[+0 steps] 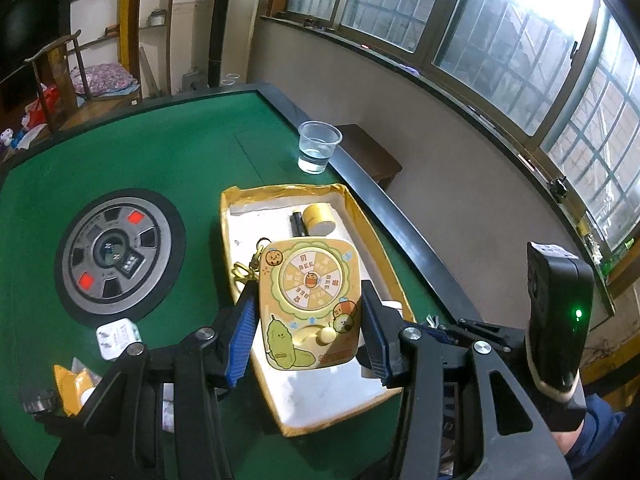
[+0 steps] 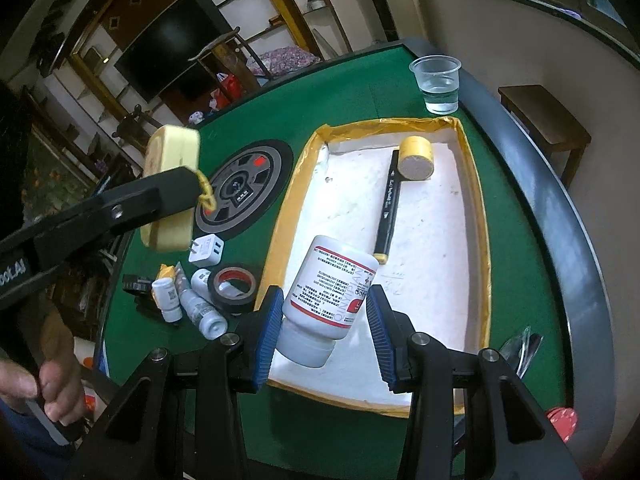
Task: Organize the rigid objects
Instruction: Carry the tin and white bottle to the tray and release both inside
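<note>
My left gripper (image 1: 308, 320) is shut on a yellow toy case (image 1: 310, 304) with a cartoon spinner face and a gold clasp, held above the near part of a shallow yellow-rimmed tray (image 1: 224, 216). In the right wrist view that case (image 2: 172, 188) hangs at the left, above the green felt, clamped in the left gripper's black arm. My right gripper (image 2: 326, 320) is shut on a white pill bottle (image 2: 328, 304) with a red-and-white label, tilted, cap toward me, over the tray's (image 2: 476, 208) near left corner. Inside the tray lie a black marker (image 2: 390, 204) and a yellow tape roll (image 2: 416, 158).
A clear plastic cup (image 2: 438, 84) of water stands beyond the tray near the table's black rim (image 2: 560, 216). Left of the tray lie a white charger (image 2: 206, 250), a black tape roll (image 2: 234, 288) and small white bottles (image 2: 200, 304). A round grey dice panel (image 1: 120, 256) sits mid-table.
</note>
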`<state>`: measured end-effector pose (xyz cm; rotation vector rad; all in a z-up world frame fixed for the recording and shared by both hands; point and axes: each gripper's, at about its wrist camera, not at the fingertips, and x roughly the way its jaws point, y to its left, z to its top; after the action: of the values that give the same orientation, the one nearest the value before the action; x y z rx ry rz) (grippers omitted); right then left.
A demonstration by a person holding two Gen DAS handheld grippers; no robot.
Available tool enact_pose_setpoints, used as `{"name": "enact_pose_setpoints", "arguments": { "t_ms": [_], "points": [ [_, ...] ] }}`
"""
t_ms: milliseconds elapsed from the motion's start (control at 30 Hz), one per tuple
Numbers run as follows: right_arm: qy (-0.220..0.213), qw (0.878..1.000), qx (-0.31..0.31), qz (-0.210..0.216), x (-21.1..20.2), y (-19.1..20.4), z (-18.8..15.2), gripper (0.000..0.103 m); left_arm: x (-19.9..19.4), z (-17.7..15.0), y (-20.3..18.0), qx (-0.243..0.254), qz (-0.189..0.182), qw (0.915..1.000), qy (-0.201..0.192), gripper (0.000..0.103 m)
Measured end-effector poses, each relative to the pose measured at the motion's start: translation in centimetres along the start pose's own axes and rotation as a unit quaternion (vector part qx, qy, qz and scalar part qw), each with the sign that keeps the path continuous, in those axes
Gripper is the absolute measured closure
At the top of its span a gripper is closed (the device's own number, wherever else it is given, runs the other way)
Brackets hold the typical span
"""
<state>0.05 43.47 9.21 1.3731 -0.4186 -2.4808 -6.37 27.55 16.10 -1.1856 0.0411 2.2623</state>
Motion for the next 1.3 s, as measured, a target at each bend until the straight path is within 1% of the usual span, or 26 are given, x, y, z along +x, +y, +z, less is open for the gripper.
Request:
{"name": "enact_pose_setpoints", "arguments": {
  "t_ms": [133, 367, 433, 600, 800, 933, 1100, 1300],
  "points": [
    [0.001, 1.0, -0.004, -0.005, 0.0, -0.7, 0.7, 0.065, 1.2, 0.5, -0.4, -0.002, 0.001, 1.0, 0.002, 0.057],
    [0.004, 1.0, -0.017, -0.01, 0.0, -1.6, 1.8, 0.065, 3.1, 0.9, 0.6, -0.025, 0.007, 0.9996, 0.009, 0.057],
    [0.004, 1.0, -0.021, -0.011, 0.1, -1.8, 2.3, 0.065, 3.8, 1.1, 1.1, -0.035, 0.007, 0.9993, 0.015, 0.057],
    [0.005, 0.999, -0.027, -0.018, 0.8, -2.6, 4.0, 0.065, 5.9, 1.7, 1.2, -0.038, 0.007, 0.9988, 0.029, 0.057],
    [0.021, 0.999, -0.034, -0.029, 3.4, -4.1, 6.0, 0.065, 9.4, 2.8, 1.0, -0.032, 0.017, 0.9979, 0.053, 0.057],
    [0.039, 0.998, -0.038, -0.036, 5.7, -5.3, 7.1, 0.065, 11.6, 3.6, 1.8, -0.041, 0.022, 0.9963, 0.072, 0.057],
    [0.057, 0.996, -0.044, -0.042, 7.8, -6.2, 7.6, 0.065, 14.3, 3.8, 2.2, -0.049, 0.026, 0.9935, 0.099, 0.057],
    [0.069, 0.995, -0.051, -0.045, 9.3, -6.8, 8.0, 0.065, 16.6, 3.8, 2.3, -0.053, 0.031, 0.991, 0.119, 0.057]
  ]
}}
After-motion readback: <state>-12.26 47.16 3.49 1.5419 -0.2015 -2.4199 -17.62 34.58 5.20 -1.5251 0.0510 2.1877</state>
